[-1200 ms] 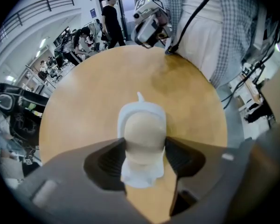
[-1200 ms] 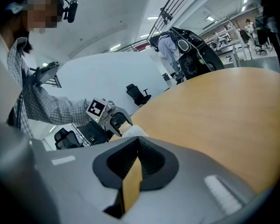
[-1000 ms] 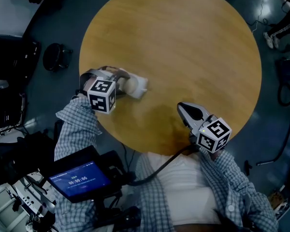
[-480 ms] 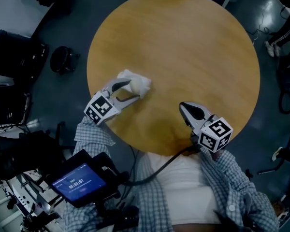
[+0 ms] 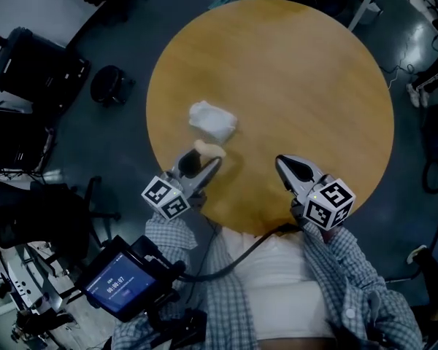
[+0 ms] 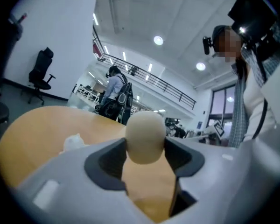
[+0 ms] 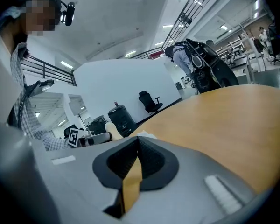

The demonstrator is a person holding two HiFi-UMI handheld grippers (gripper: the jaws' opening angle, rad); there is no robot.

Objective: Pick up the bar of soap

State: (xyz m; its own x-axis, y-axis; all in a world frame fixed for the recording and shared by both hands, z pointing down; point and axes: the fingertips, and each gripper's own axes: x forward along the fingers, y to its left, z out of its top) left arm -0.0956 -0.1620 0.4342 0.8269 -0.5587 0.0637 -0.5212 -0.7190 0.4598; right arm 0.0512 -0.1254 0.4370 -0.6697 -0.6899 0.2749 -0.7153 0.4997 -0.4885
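A cream, rounded bar of soap (image 5: 209,150) (image 6: 144,136) sits clamped between the jaws of my left gripper (image 5: 204,159) (image 6: 145,148), raised above the near left part of the round wooden table (image 5: 292,71). A crumpled white wrapper (image 5: 212,119) (image 6: 74,142) lies on the table just beyond it, apart from the soap. My right gripper (image 5: 283,162) (image 7: 137,149) hovers over the table's near edge, its jaws shut with nothing between them. In the right gripper view the left gripper (image 7: 91,138) and its soap (image 7: 111,129) show off to the left.
Black cases (image 5: 40,68) and a round black base (image 5: 112,84) stand on the floor left of the table. A tablet with a timer (image 5: 124,283) hangs at my front. Cables (image 5: 431,130) lie on the right. A person with a backpack (image 7: 196,62) stands beyond the table's far side.
My left gripper has come up off the table with the soap, rolled over and drawn back toward the near edge. The white wrapper stays on the table. The right gripper has risen slightly.
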